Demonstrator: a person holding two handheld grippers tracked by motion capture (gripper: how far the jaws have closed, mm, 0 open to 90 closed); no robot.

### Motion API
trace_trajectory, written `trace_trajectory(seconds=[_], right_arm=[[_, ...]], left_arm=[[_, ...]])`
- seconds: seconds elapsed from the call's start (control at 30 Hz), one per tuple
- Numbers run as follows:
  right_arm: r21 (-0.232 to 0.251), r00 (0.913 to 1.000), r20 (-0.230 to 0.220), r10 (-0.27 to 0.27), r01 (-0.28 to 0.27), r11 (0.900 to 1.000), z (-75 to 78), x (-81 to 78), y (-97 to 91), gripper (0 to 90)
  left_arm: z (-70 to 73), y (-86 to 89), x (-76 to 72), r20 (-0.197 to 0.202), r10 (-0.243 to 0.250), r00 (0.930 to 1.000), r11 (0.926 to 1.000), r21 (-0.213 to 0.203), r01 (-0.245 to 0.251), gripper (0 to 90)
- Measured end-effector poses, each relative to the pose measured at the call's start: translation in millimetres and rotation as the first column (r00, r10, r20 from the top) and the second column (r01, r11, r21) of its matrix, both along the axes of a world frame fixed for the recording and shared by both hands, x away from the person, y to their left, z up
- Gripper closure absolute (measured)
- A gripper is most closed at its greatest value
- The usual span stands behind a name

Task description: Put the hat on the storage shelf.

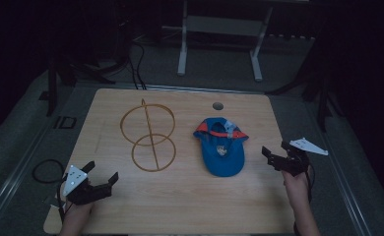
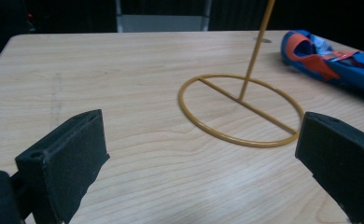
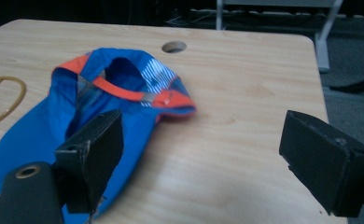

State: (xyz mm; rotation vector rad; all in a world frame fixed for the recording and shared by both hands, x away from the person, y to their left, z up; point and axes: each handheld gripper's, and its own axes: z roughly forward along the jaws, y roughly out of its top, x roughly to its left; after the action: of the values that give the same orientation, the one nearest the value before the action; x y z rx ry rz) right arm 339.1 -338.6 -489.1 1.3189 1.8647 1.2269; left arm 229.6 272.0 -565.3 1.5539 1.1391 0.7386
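A yellow wire stand rests on the wooden table, left of centre: a base ring with a crossbar, a thin rod rising from it and a second ring on top. To its right a blue cap with orange trim lies inside up, brim toward me. My left gripper hovers open near the front left corner, facing the base ring from a short way off; its jaws hold nothing. At the table's right edge my right gripper is open and points at the cap, its jaws apart from it.
A round cable hole sits near the table's far edge behind the cap. White frame legs stand on the dark floor beyond the table. A coiled cable lies on the floor at the left.
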Motion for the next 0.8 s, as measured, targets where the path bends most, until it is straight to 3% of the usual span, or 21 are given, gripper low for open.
trace_trajectory(seconds=[0.1, 0.17, 0.33, 0.53, 0.63, 0.8], right_arm=[[-0.001, 0.9989, 0.013, 0.046, -0.046, 0.9989, 3.6, 9.9, 7.0, 13.8], [-0.005, 0.9988, 0.010, 0.048, -0.048, 0.9988, 4.3, 12.4, 8.8, 14.1], [-0.030, 0.9938, -0.011, 0.111, -0.111, 0.9933, 6.4, 37.3, 24.0, 19.5], [-0.052, 0.9907, -0.033, 0.132, -0.133, 0.9897, 5.7, 59.9, 40.9, 22.8], [-0.068, 0.9888, -0.023, 0.147, -0.149, 0.9866, 7.9, 68.6, 49.4, 28.0], [-0.093, 0.9865, -0.021, 0.162, -0.163, 0.9822, 8.2, 82.2, 62.4, 28.1]], left_arm=[[1.6, -1.7, -0.6, -0.015, -0.003, 0.9999, 0.9998, 0.019, 0.004, 2.4], [1.2, -2.0, -0.8, -0.023, -0.014, 0.9996, 0.9997, 0.020, 0.015, 2.4], [1.2, 0.1, -1.5, -0.035, -0.017, 0.9992, 0.9997, 0.017, 0.017, 2.4], [0.1, 1.1, -1.4, -0.043, -0.032, 0.9985, 0.9994, 0.012, 0.033, 2.4], [0.0, 0.1, -1.3, -0.049, -0.046, 0.9977, 0.9988, 0.013, 0.047, 2.4], [-0.6, -0.8, -1.3, -0.053, -0.051, 0.9973, 0.9983, 0.026, 0.052, 2.4]])
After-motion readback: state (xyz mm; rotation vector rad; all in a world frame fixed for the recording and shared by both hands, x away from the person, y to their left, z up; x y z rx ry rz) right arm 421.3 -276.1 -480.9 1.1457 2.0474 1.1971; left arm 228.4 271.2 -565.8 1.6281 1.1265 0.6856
